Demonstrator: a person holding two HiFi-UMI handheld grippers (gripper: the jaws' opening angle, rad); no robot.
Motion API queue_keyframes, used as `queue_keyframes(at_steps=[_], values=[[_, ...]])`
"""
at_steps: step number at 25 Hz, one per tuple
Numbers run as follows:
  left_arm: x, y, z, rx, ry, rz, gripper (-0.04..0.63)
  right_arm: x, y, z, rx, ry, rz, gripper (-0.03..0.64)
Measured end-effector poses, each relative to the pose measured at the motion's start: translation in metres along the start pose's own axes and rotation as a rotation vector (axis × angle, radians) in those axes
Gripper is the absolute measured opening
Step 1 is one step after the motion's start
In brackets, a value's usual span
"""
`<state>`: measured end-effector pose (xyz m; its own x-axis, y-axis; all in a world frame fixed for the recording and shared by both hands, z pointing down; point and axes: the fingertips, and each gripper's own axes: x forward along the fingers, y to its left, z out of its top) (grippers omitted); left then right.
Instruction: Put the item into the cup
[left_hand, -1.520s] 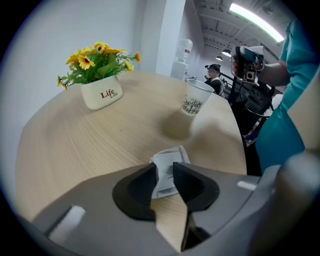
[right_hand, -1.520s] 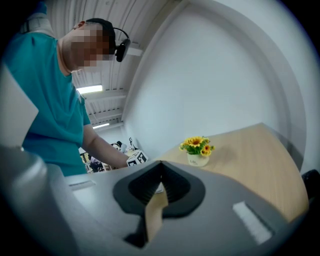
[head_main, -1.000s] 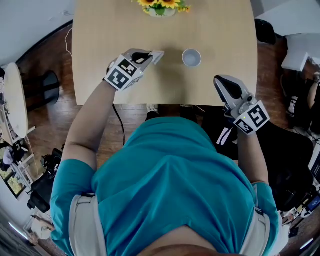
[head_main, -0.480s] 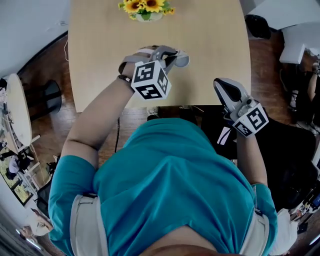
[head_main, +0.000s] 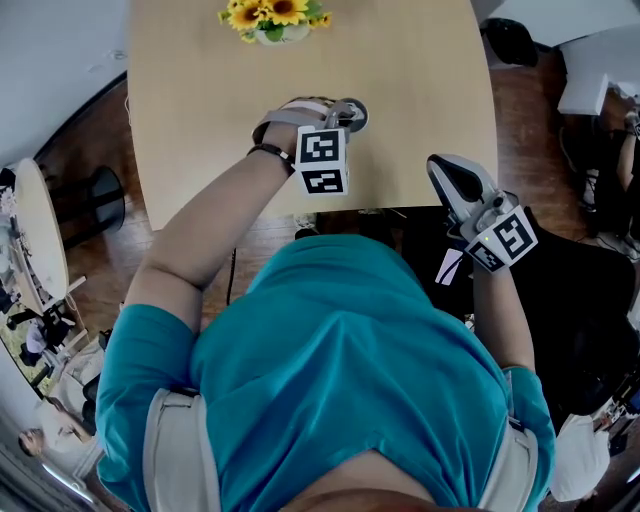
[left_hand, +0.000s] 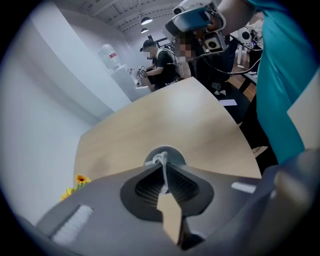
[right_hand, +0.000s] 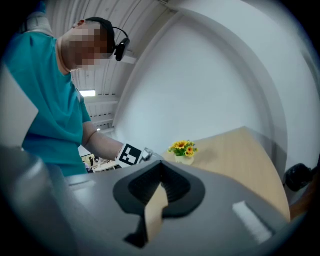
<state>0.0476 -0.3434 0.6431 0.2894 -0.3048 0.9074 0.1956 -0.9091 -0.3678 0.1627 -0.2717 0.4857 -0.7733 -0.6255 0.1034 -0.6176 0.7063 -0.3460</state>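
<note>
Left gripper (left_hand: 164, 168) clamped on the item (left_hand: 159, 157), directly above the cup (left_hand: 177, 154).
I see a thin, pale, crumpled strip, possibly paper, pinched between ribbed dark pads (left_hand: 181, 184) over the round grey cup on the smooth light-wood counter (head_main: 420, 70). My right gripper (right_hand: 160, 176), jaws together and empty, sits well apart from the cup.
</note>
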Motion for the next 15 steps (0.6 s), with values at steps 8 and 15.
queue_keyframes(at_steps=[8, 15], values=[[0.023, -0.012, -0.002, -0.019, 0.016, -0.073, 0.023, -0.002, -0.002, -0.003, 0.006, -0.001, 0.000, 0.002], [0.016, -0.003, 0.007, -0.103, -0.055, -0.063, 0.053, -0.005, -0.004, 0.003, 0.002, -0.008, 0.006, 0.002]])
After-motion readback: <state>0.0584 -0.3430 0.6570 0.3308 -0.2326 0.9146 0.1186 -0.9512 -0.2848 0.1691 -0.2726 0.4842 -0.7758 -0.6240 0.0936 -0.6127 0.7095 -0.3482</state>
